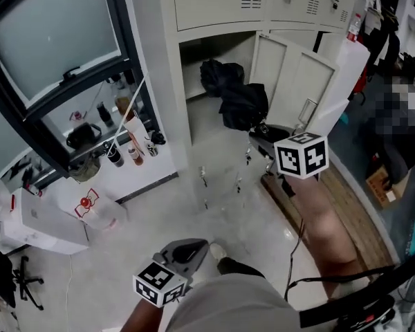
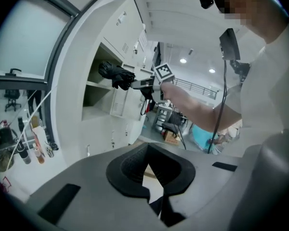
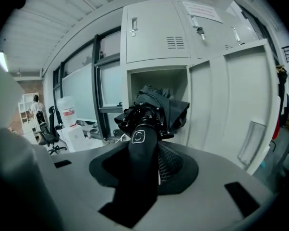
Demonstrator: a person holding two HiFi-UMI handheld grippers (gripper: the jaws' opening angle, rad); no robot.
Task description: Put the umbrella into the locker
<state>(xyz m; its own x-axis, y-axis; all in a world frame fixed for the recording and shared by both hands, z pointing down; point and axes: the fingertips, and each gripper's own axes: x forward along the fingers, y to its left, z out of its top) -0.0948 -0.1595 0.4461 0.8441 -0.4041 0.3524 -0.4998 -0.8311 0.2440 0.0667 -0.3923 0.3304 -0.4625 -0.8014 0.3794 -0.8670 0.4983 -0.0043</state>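
A folded black umbrella [image 1: 243,106] hangs in the air in front of the open locker compartment [image 1: 194,88]. My right gripper [image 1: 263,131] is shut on its handle, and the canopy end points toward the opening. In the right gripper view the handle [image 3: 143,148] lies between the pads, with the bunched canopy [image 3: 156,110] beyond it. The left gripper view shows the umbrella [image 2: 116,75] and right gripper [image 2: 143,83] off by the locker. My left gripper [image 1: 190,249] stays low near my body, its fingertips [image 2: 145,150] touching with nothing held.
The locker door [image 1: 297,81] stands swung open to the right. A dark bundle [image 1: 216,75] lies on the compartment shelf behind the umbrella. Bottles [image 1: 128,144] line a window ledge at the left, above a white box [image 1: 34,223]. A wooden board [image 1: 346,206] lies on the floor at the right.
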